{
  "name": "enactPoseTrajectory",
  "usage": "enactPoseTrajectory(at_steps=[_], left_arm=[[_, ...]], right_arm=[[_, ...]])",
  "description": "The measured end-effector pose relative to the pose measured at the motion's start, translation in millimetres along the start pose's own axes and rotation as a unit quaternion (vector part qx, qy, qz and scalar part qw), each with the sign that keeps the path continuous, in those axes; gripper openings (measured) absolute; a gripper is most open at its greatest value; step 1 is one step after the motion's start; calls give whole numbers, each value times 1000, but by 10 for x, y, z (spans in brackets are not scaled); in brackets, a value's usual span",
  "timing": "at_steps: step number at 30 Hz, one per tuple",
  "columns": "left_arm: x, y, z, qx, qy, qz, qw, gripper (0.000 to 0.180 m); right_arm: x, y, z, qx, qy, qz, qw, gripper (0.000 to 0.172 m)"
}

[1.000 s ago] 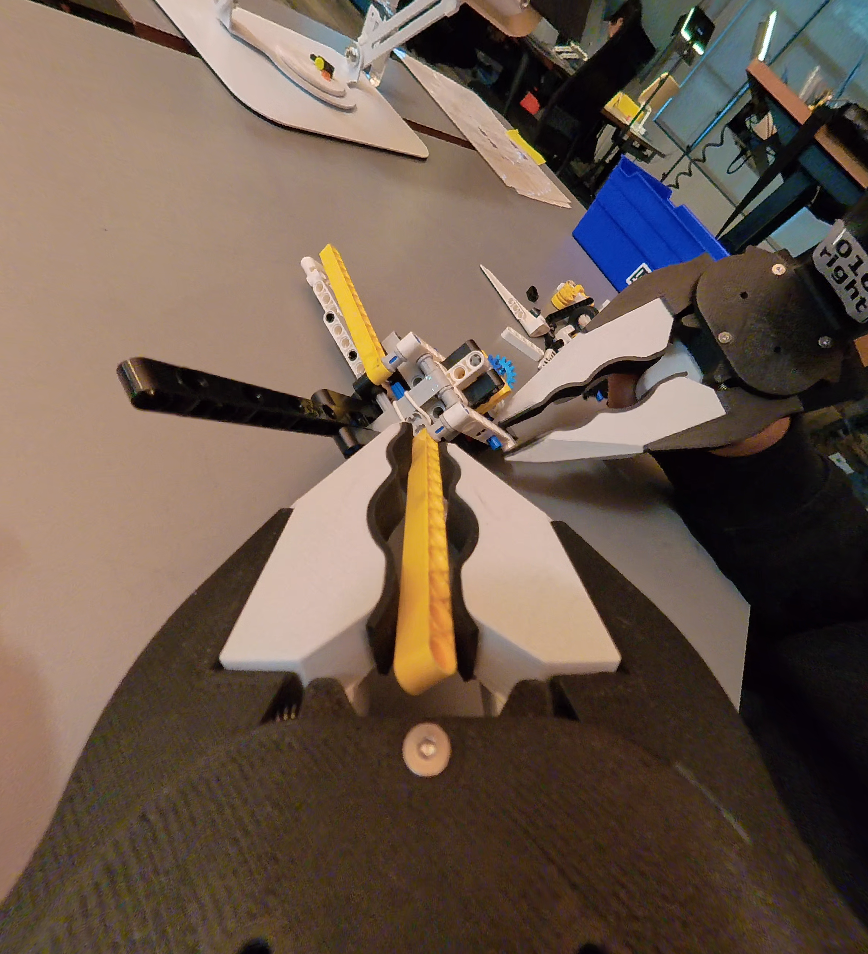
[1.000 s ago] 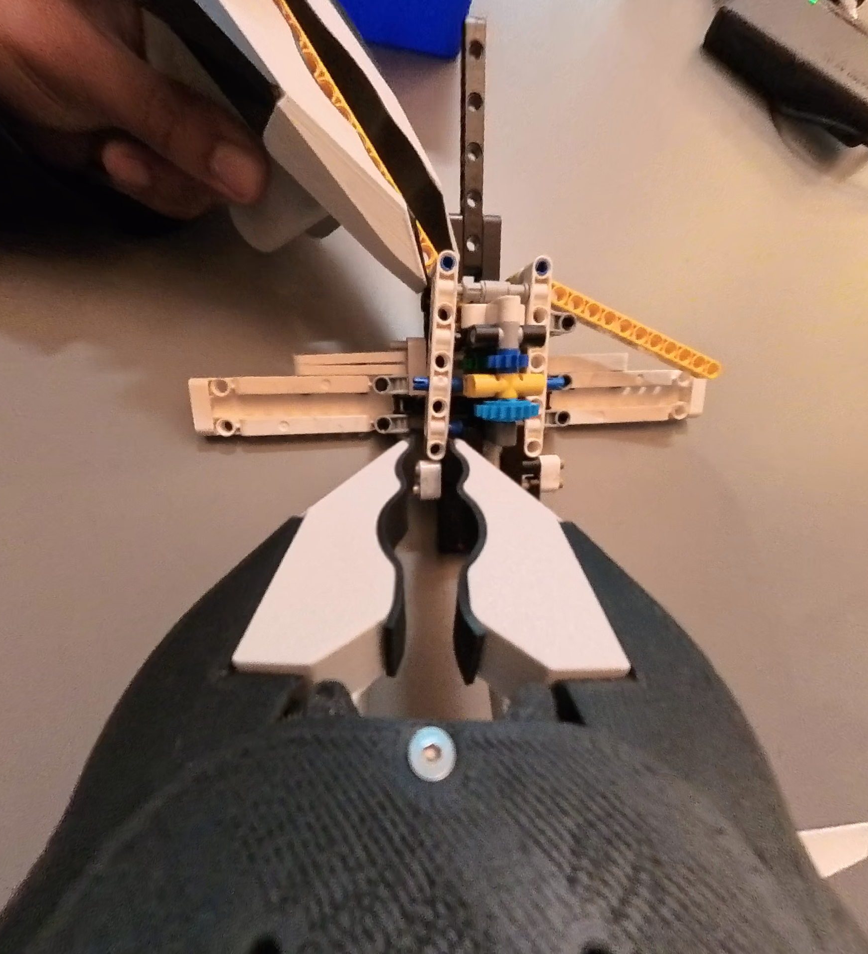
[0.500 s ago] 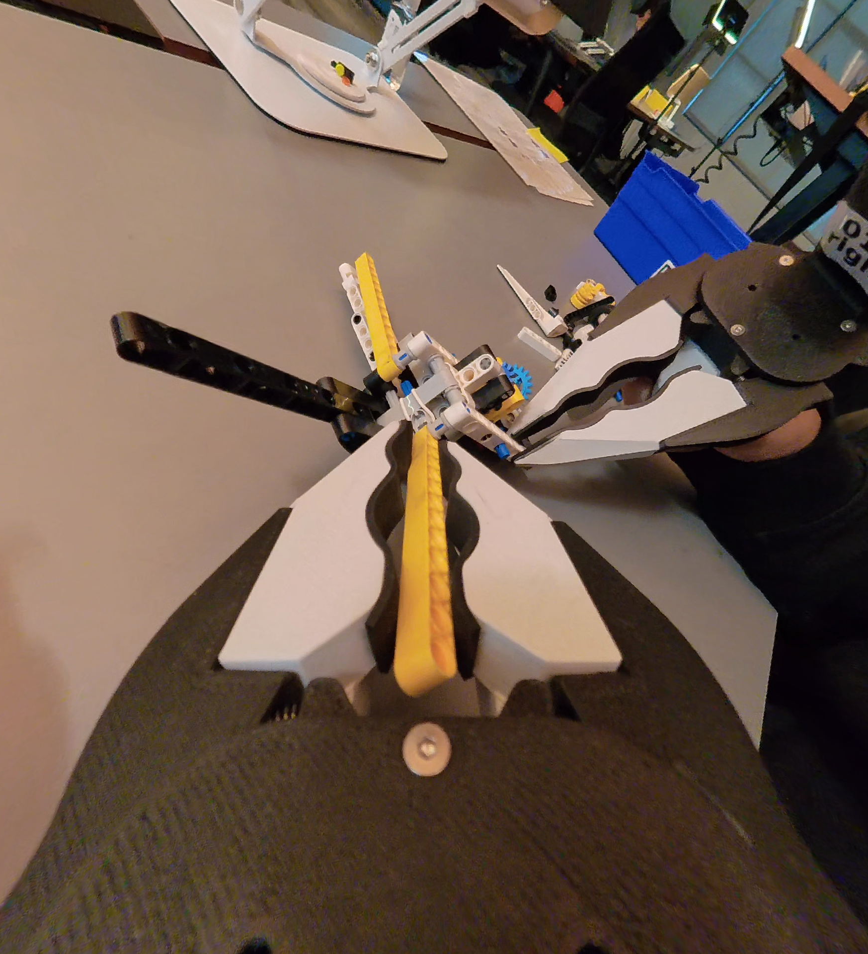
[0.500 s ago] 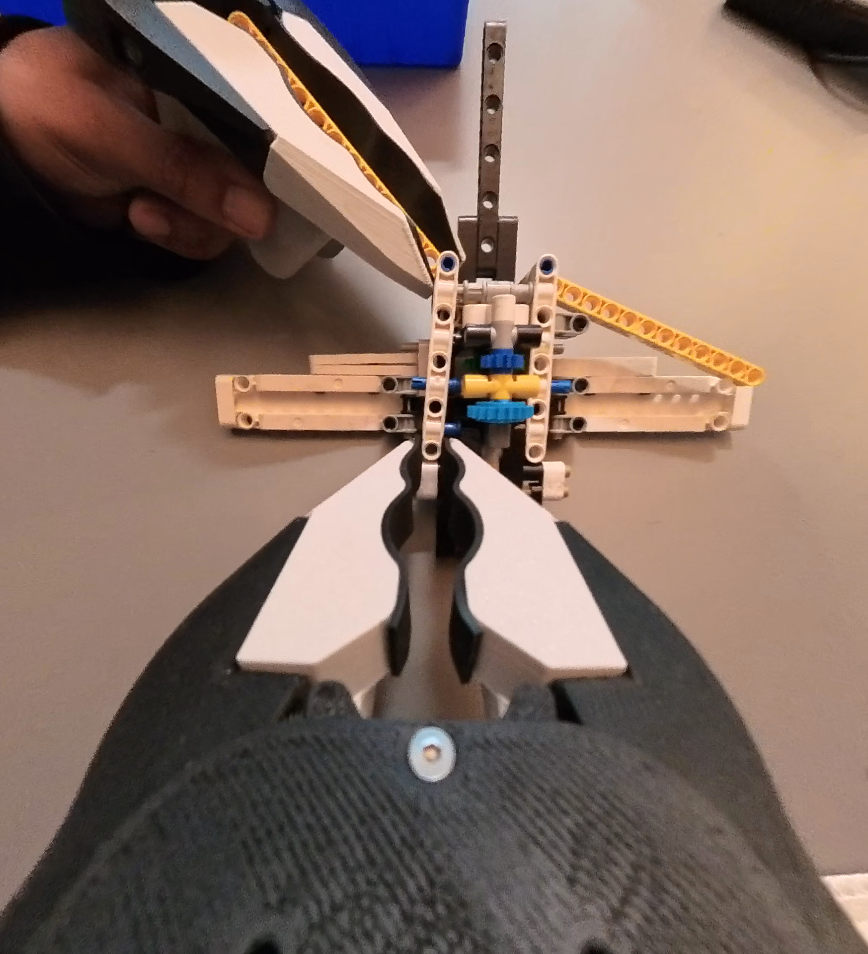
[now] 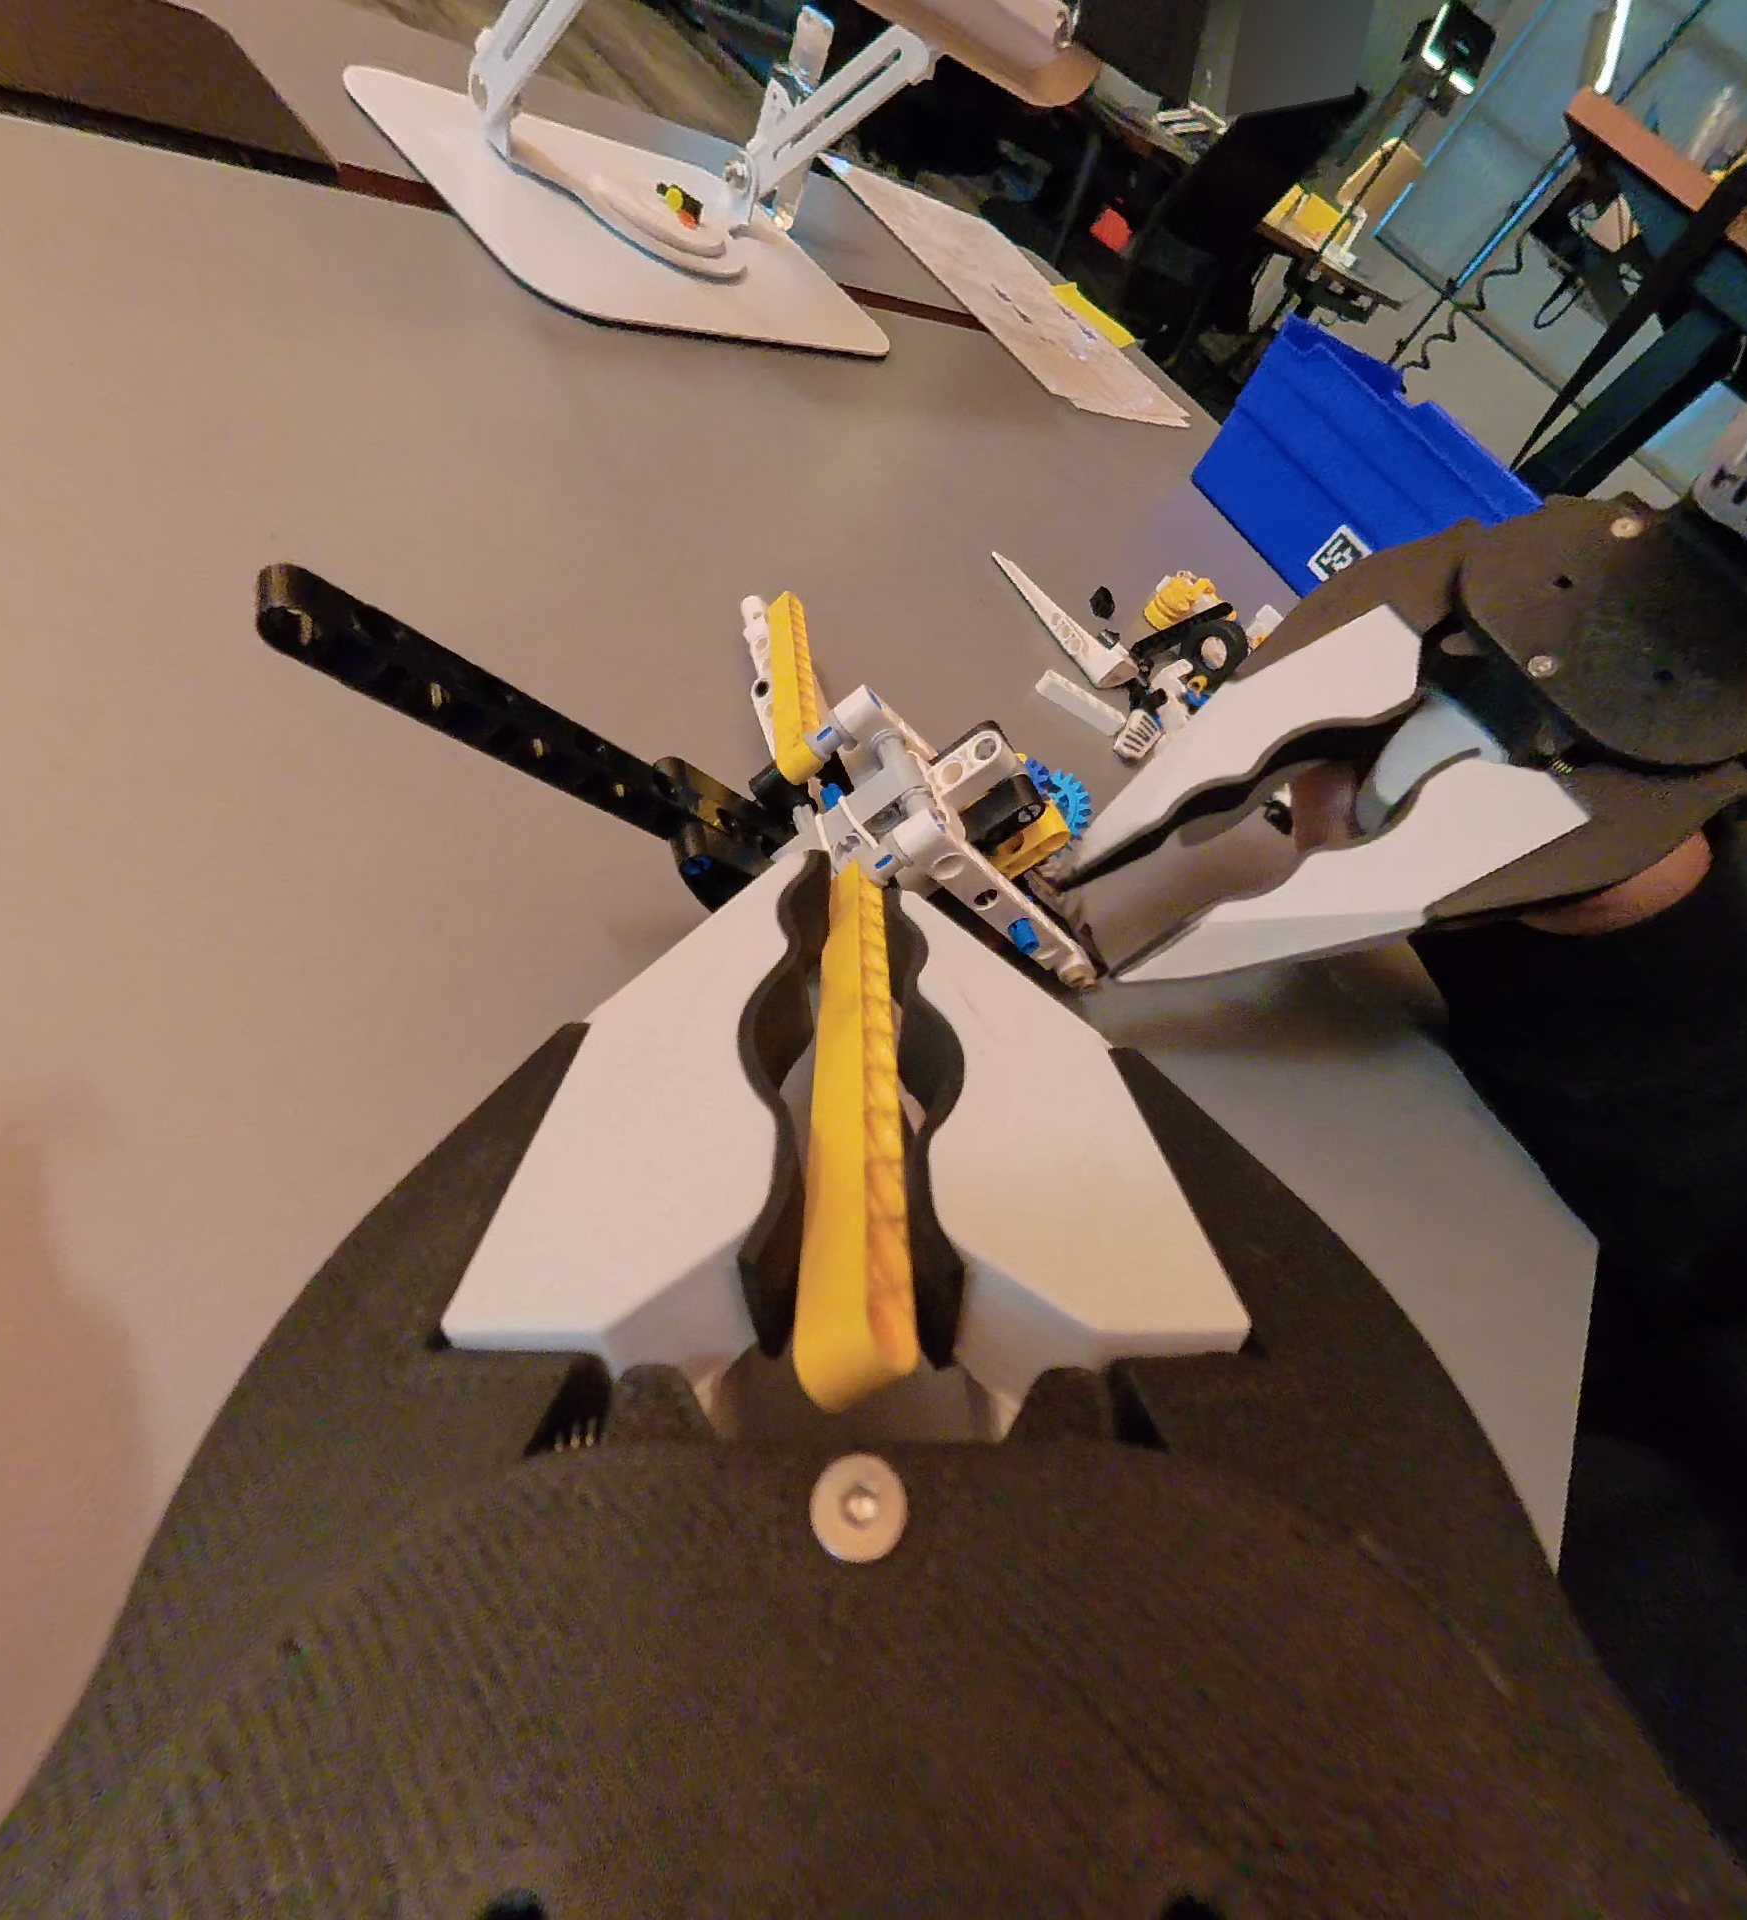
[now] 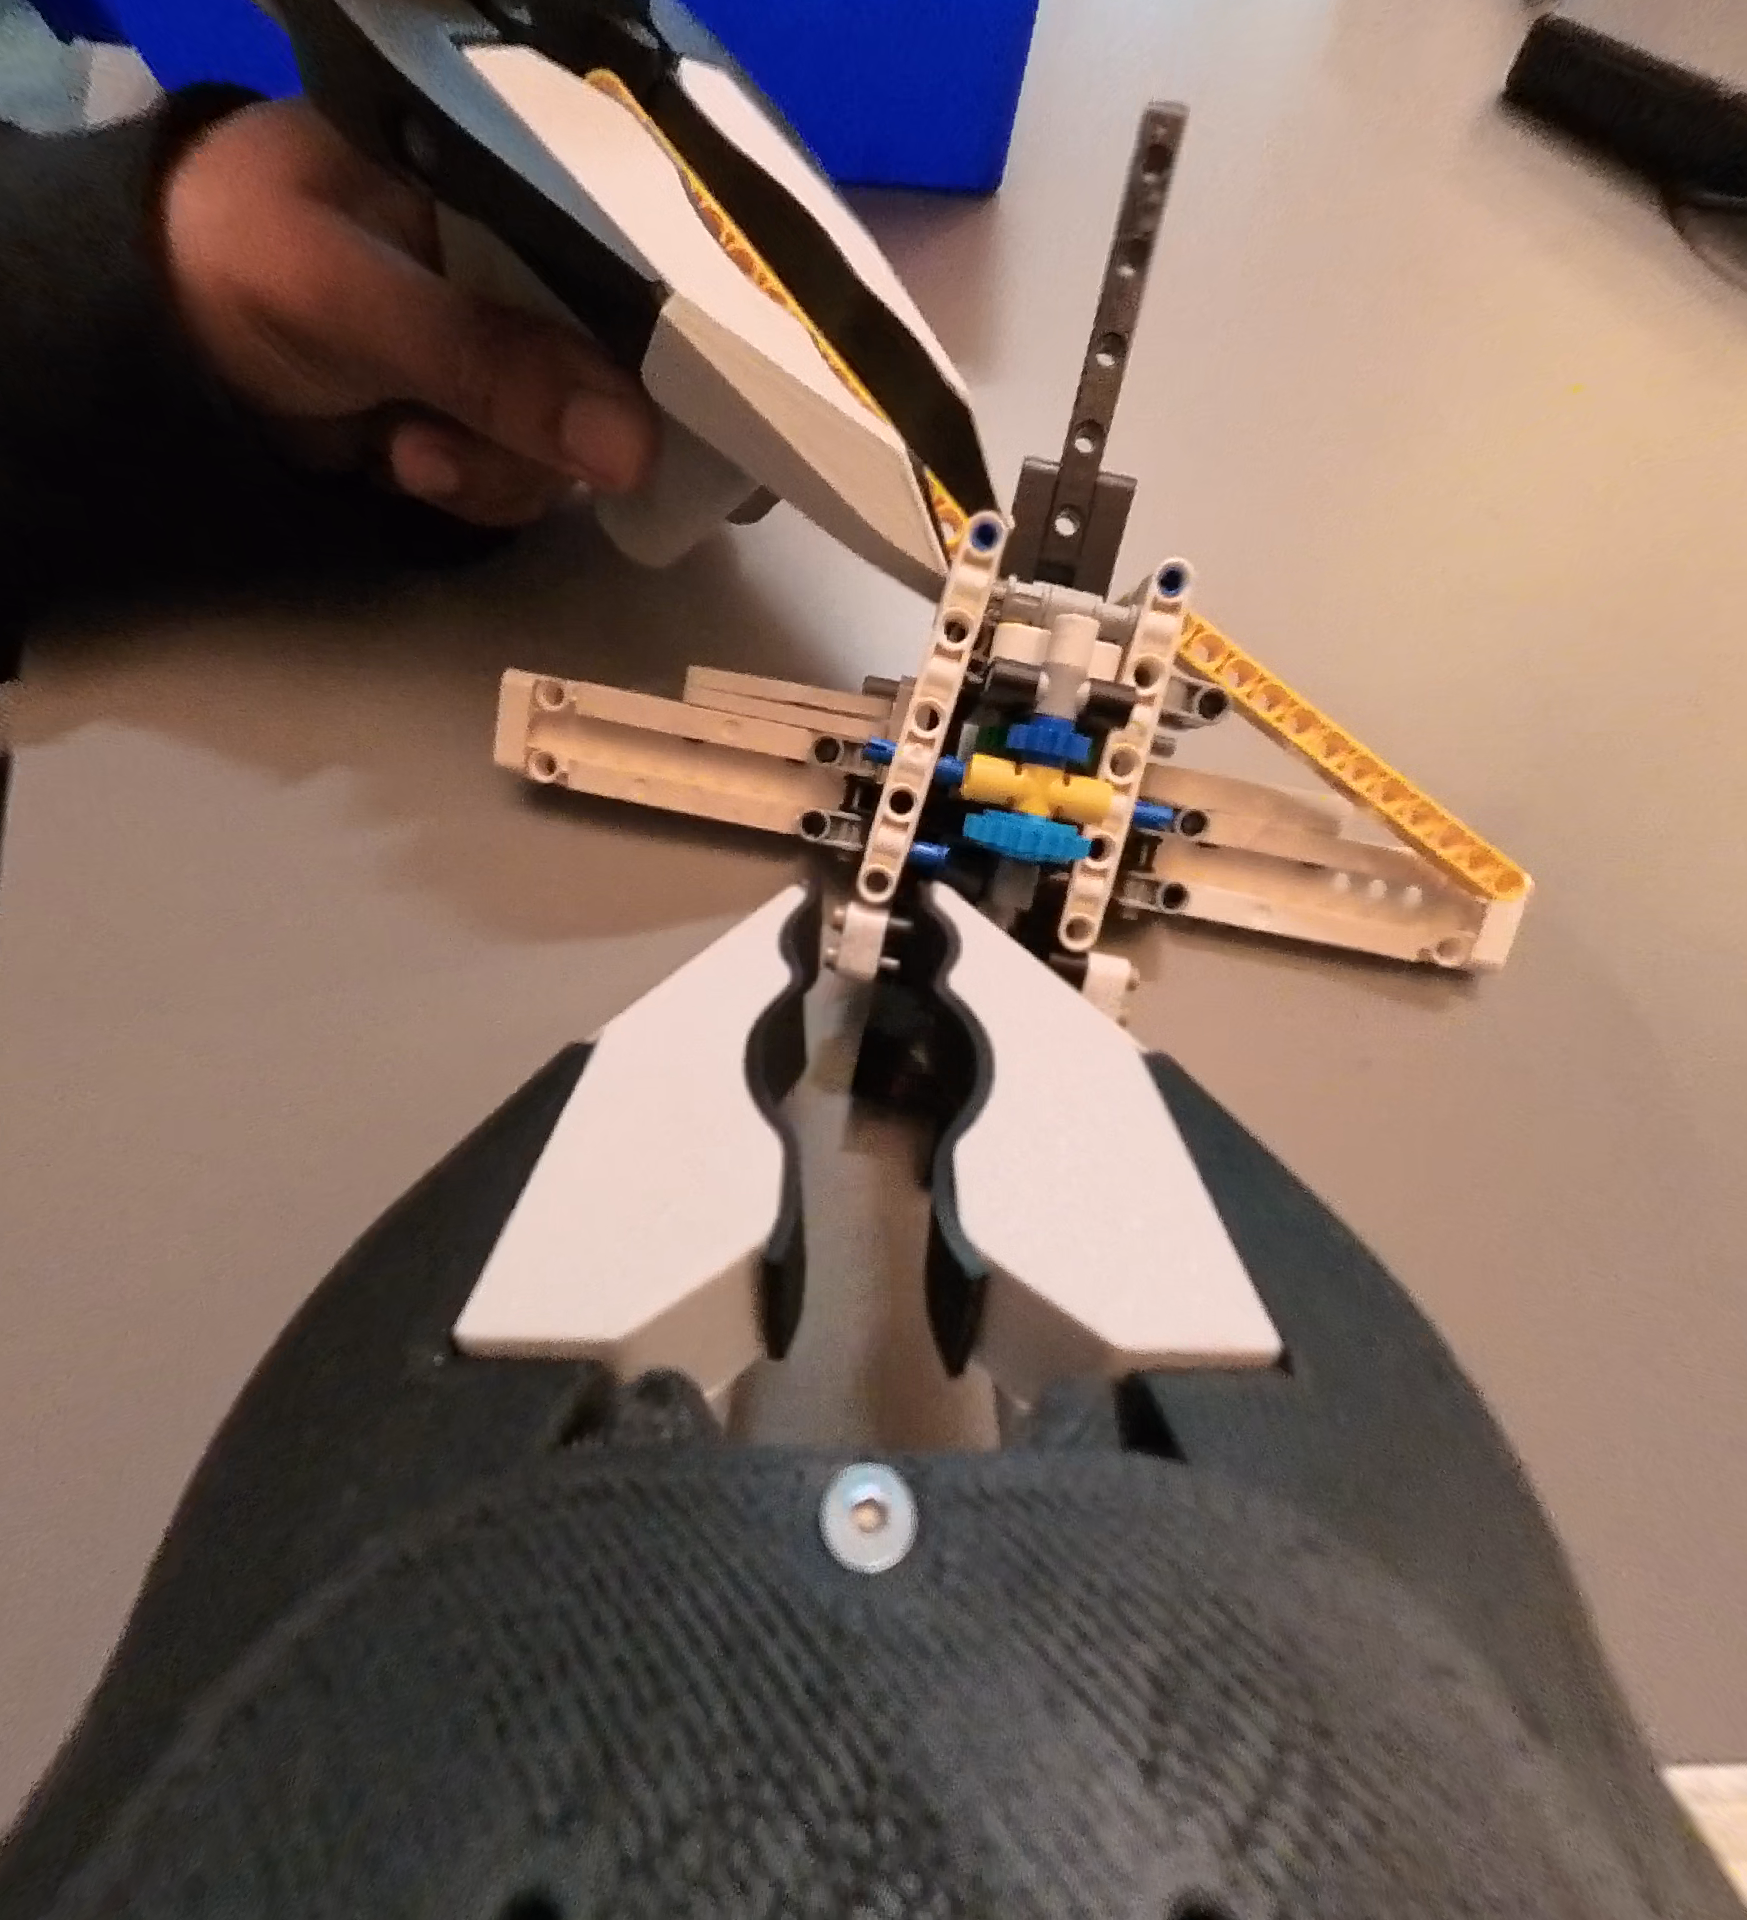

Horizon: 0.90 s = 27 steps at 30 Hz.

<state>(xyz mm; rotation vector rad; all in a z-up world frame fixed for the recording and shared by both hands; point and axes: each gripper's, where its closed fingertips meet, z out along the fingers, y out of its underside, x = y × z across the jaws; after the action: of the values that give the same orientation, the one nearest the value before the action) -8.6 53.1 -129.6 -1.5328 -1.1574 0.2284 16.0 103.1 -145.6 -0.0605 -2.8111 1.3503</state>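
Model axis: the brick model (image 6: pixel 1004 769) lies flat on the table (image 6: pixel 225 1039); the grey beam (image 6: pixel 1123 281) points away from the right gripper (image 6: pixel 869 935).
Look: white frame, blue gears, yellow beam (image 5: pixel 853 1122).
Left gripper (image 5: pixel 853 883): closed on the yellow beam.
Right gripper: slightly open around the white end, grip unclear.

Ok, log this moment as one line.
left gripper: shut on yellow beam | right gripper: open around white end of brick model | model on grey table

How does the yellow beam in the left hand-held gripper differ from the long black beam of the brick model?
The yellow beam is clamped between the fingers of the left hand-held gripper and points toward the camera; the black beam is not gripped and sticks out from the brick model over the grey table. They also differ in colour. Both are long, narrow beams joined to the same model.
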Motion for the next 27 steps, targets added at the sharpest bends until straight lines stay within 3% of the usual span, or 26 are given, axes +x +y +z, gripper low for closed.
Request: enactPoseTrajectory(at_steps=[7,11,16,22,27], left_arm=[[91,19,19,-7,-4,46,999,7],[148,28,29,-9,-4,73,997,7],[179,42,37,-13,-7,91,996,6],[180,62,51,-20,-21,108,994,7],[186,84,65,-28,-25,117,992,6]], right_arm=[[37,-482,-180,112,48,-12,992,29],[71,-513,33,47,70,-73,994,32],[119,-420,180,-31,78,-127,988,20],[121,-410,166,-42,30,-122,991,10],[107,-391,174,-46,37,-143,988,8]])
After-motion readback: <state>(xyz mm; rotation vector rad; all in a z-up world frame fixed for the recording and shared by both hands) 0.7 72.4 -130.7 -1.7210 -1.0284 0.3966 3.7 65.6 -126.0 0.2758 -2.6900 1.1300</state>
